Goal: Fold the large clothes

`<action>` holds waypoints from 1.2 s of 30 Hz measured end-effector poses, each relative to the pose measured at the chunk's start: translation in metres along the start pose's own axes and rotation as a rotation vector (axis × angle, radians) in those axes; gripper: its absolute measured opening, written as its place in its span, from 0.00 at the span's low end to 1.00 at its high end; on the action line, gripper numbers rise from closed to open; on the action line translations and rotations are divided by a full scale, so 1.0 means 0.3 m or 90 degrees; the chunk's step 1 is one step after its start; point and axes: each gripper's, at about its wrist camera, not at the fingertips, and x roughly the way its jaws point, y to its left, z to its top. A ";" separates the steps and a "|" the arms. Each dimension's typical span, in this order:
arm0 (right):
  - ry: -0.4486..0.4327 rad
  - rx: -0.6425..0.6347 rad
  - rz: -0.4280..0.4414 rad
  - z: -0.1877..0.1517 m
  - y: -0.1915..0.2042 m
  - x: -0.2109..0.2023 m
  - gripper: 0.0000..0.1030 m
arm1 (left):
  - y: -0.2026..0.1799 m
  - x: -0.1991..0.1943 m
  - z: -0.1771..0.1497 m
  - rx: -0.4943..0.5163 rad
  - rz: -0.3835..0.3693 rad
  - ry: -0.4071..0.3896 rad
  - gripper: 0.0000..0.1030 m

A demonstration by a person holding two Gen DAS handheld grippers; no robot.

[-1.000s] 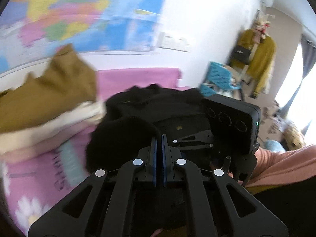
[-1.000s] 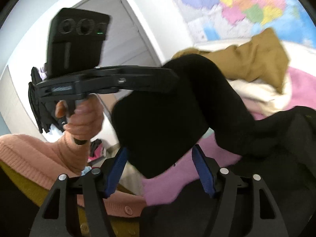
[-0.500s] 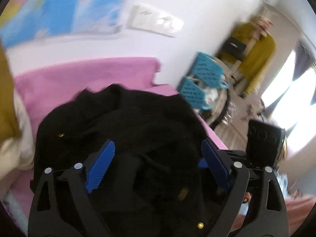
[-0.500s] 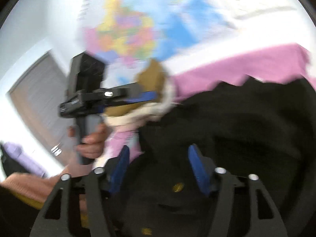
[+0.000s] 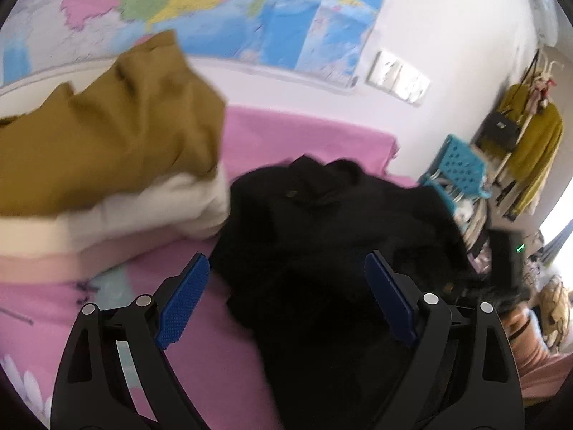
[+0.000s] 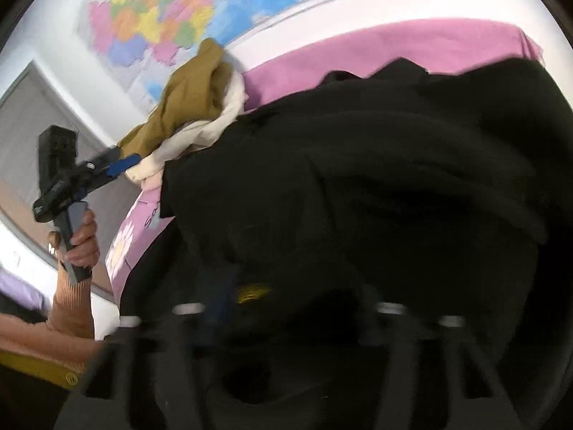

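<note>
A large black garment (image 5: 329,236) lies bunched on the pink bed sheet (image 5: 304,136). My left gripper (image 5: 286,301) is open and empty, hovering just above the garment's near left edge. In the right wrist view the black garment (image 6: 376,179) fills most of the frame. My right gripper (image 6: 293,315) is blurred by motion; its blue pads look apart, low over the cloth. The left gripper (image 6: 107,168) shows at the left of that view, held in a hand.
A pile of folded clothes, mustard (image 5: 107,143) on top of cream (image 5: 150,215), lies on the bed left of the black garment. A wall map (image 5: 215,10) hangs behind. A blue basket (image 5: 462,168) and a coat rack (image 5: 530,136) stand at right.
My left gripper has opened and let go of the black garment, which has dropped onto the bed. Both grippers have swung toward the bed; the right one moved closer over the cloth.
</note>
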 end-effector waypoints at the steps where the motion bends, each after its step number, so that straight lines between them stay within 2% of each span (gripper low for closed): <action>1: -0.013 -0.006 0.011 0.016 0.004 -0.029 0.18 | 0.014 0.006 -0.010 0.003 0.004 0.005 0.85; 3: -0.055 -0.009 0.020 0.060 0.002 -0.100 0.17 | 0.022 0.028 -0.030 0.016 0.006 0.021 0.85; 6: -0.160 -0.019 0.001 0.160 -0.007 -0.291 0.17 | -0.004 0.057 -0.062 0.056 0.005 0.039 0.85; 8: -0.218 -0.018 -0.036 0.206 -0.024 -0.394 0.17 | -0.039 0.091 -0.074 0.085 -0.004 0.050 0.85; 10: -0.233 -0.001 -0.063 0.242 -0.070 -0.445 0.17 | -0.076 0.125 -0.075 0.103 -0.018 0.056 0.85; 13: -0.168 0.047 -0.098 0.253 -0.179 -0.408 0.24 | -0.122 0.176 -0.088 0.135 -0.021 0.064 0.84; 14: -0.138 0.064 -0.110 0.243 -0.214 -0.378 0.35 | -0.136 0.204 -0.094 0.145 -0.025 0.073 0.77; 15: -0.102 0.086 -0.125 0.225 -0.251 -0.341 0.57 | -0.144 0.221 -0.100 0.151 -0.028 0.084 0.69; 17: -0.074 0.115 -0.170 0.197 -0.289 -0.302 0.68 | -0.166 0.268 -0.127 0.178 -0.013 0.118 0.43; 19: -0.085 0.124 -0.171 0.163 -0.302 -0.310 0.68 | -0.182 0.269 -0.157 0.210 -0.006 0.123 0.32; 21: -0.134 0.118 -0.160 0.158 -0.285 -0.359 0.68 | -0.195 0.238 -0.180 0.239 -0.014 0.109 0.28; 23: -0.152 0.065 -0.135 0.187 -0.212 -0.353 0.68 | -0.200 0.191 -0.198 0.253 -0.053 0.099 0.11; 24: -0.144 0.037 -0.136 0.197 -0.184 -0.334 0.68 | -0.200 0.165 -0.204 0.261 -0.069 0.095 0.11; 25: -0.126 -0.012 -0.144 0.217 -0.127 -0.296 0.68 | -0.203 0.156 -0.204 0.267 -0.058 0.090 0.13; 27: -0.092 -0.084 -0.143 0.261 -0.048 -0.216 0.68 | -0.201 0.153 -0.193 0.279 -0.010 0.079 0.25; 29: -0.054 -0.132 -0.143 0.313 0.011 -0.114 0.68 | -0.197 0.163 -0.175 0.277 0.008 0.071 0.52; 30: -0.030 -0.150 -0.124 0.340 0.033 -0.053 0.68 | -0.193 0.176 -0.162 0.270 0.012 0.071 0.54; 31: -0.005 -0.165 -0.105 0.368 0.052 0.011 0.68 | -0.195 0.189 -0.152 0.268 0.012 0.073 0.54; 33: 0.038 -0.201 -0.104 0.401 0.085 0.116 0.68 | -0.195 0.223 -0.137 0.275 0.011 0.078 0.54; 34: 0.051 -0.215 -0.108 0.414 0.101 0.147 0.68 | -0.204 0.237 -0.140 0.279 0.012 0.084 0.50; 35: 0.069 -0.230 -0.103 0.427 0.112 0.189 0.68 | -0.209 0.250 -0.148 0.284 0.011 0.093 0.35; 36: 0.096 -0.234 -0.080 0.438 0.120 0.239 0.68 | -0.212 0.274 -0.159 0.292 0.024 0.109 0.29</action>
